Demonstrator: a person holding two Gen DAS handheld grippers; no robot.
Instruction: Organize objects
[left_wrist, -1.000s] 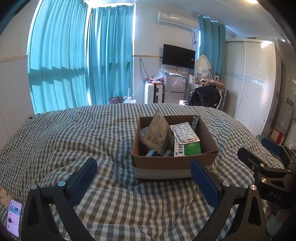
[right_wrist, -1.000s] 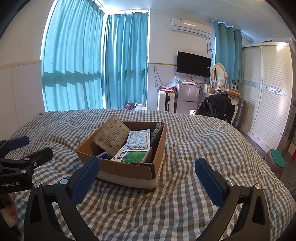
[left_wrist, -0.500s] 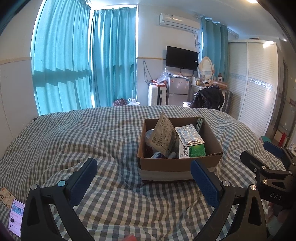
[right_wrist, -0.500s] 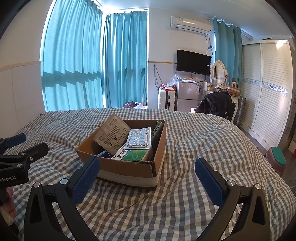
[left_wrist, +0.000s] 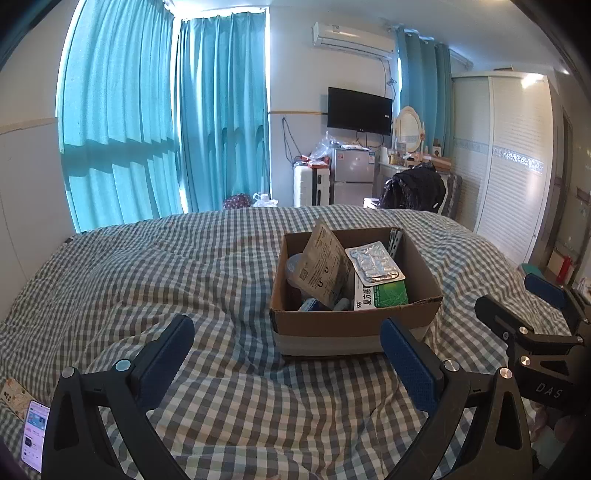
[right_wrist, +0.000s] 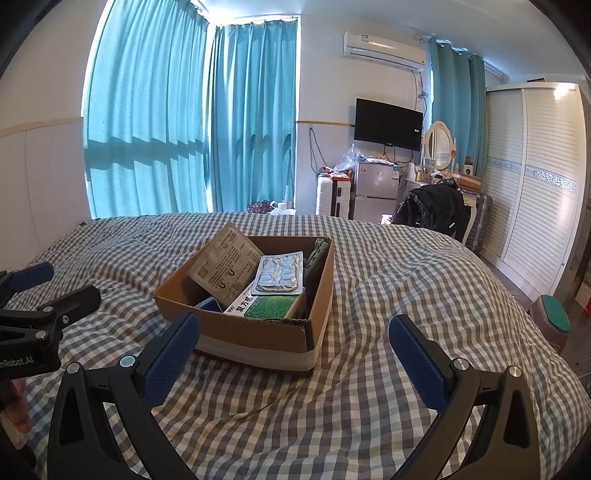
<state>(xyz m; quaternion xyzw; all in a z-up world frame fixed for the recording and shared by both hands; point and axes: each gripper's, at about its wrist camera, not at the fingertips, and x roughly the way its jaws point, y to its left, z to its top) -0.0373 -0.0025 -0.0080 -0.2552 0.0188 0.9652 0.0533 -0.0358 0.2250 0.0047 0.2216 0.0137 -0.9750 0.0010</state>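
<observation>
An open cardboard box stands on the checked bed cover; it also shows in the right wrist view. Inside lie a brown sachet, a silver blister pack, a green-and-white medicine carton and a grey-green item along the right wall. My left gripper is open and empty, a little in front of the box. My right gripper is open and empty, in front of the box's right corner.
The checked bed cover is creased around the box. A phone lies at the bed's near left. Blue curtains, a fridge, a dark jacket on a chair and a white wardrobe stand behind the bed.
Both grippers have drawn back a little and the views have shifted slightly; the box sits a bit further right in the left wrist view. Both stay open and empty.
</observation>
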